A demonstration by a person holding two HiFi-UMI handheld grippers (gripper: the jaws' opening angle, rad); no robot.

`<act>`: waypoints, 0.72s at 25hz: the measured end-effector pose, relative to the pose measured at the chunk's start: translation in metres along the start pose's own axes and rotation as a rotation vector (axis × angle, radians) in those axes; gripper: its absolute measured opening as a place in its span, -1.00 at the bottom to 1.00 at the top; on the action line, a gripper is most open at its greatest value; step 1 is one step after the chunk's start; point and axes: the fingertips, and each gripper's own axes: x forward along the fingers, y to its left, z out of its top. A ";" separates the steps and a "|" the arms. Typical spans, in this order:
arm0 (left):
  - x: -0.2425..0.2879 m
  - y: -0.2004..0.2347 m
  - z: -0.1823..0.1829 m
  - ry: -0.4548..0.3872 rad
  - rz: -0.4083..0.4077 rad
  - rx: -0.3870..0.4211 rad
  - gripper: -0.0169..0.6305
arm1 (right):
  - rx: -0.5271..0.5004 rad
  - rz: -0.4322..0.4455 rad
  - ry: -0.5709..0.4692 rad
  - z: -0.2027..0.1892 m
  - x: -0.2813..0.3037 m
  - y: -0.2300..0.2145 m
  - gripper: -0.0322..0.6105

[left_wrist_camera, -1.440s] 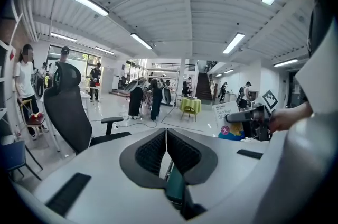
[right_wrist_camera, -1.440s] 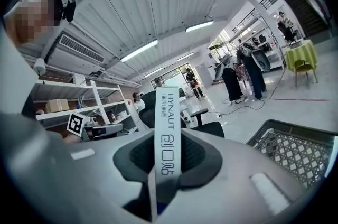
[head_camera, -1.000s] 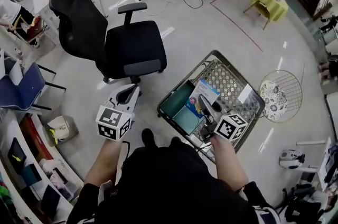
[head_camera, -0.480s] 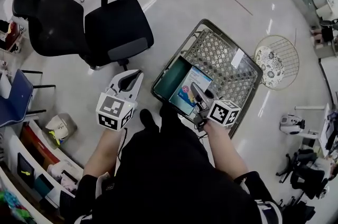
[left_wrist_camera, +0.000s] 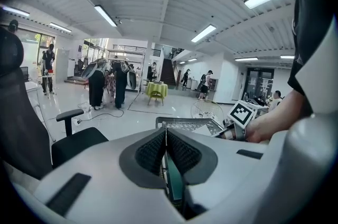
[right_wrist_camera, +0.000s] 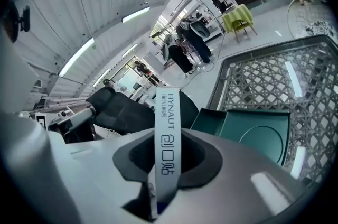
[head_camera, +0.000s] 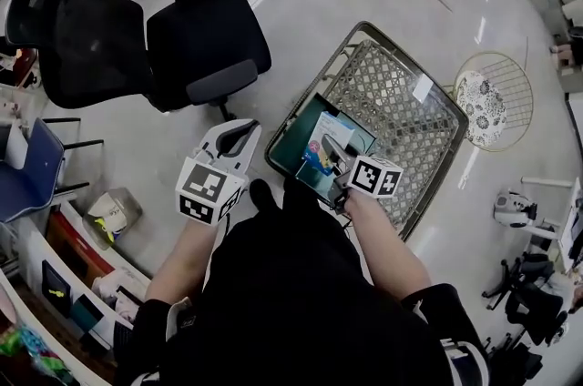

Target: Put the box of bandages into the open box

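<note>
Grey floor (head_camera: 301, 11). Flat white cardboard bandage box (right_wrist_camera: 168, 122): likely light, crushable; right gripper (right_wrist_camera: 167, 165) pinches its faces; teal open box (right_wrist_camera: 253, 133) ahead.

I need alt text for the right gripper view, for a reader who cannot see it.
The right gripper holds a thin white box of bandages edge-on between its jaws. Beyond it, an open green box lies in a wire basket, and a black office chair stands to the left.
</note>
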 end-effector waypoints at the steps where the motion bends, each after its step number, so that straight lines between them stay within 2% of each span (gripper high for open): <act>1: 0.003 0.000 0.000 0.001 -0.001 -0.005 -0.91 | 0.001 -0.019 0.018 -0.004 0.004 -0.007 -0.63; 5: 0.014 0.003 0.001 0.010 0.000 -0.016 -0.91 | -0.032 -0.049 0.080 -0.011 0.020 -0.017 -0.63; 7: 0.018 0.005 0.001 0.016 0.003 -0.023 -0.91 | -0.106 -0.058 0.123 -0.013 0.025 -0.019 -0.63; 9: 0.019 0.007 0.000 0.020 0.009 -0.032 -0.91 | -0.264 -0.070 0.195 -0.016 0.030 -0.019 -0.63; 12: 0.020 0.010 -0.004 0.025 0.020 -0.047 -0.91 | -0.595 -0.062 0.335 -0.023 0.037 -0.018 -0.63; 15: 0.021 0.013 -0.008 0.030 0.035 -0.062 -0.91 | -0.901 -0.011 0.462 -0.029 0.047 -0.012 -0.63; 18: 0.020 0.017 -0.013 0.034 0.048 -0.081 -0.91 | -1.152 0.067 0.592 -0.041 0.055 -0.006 -0.63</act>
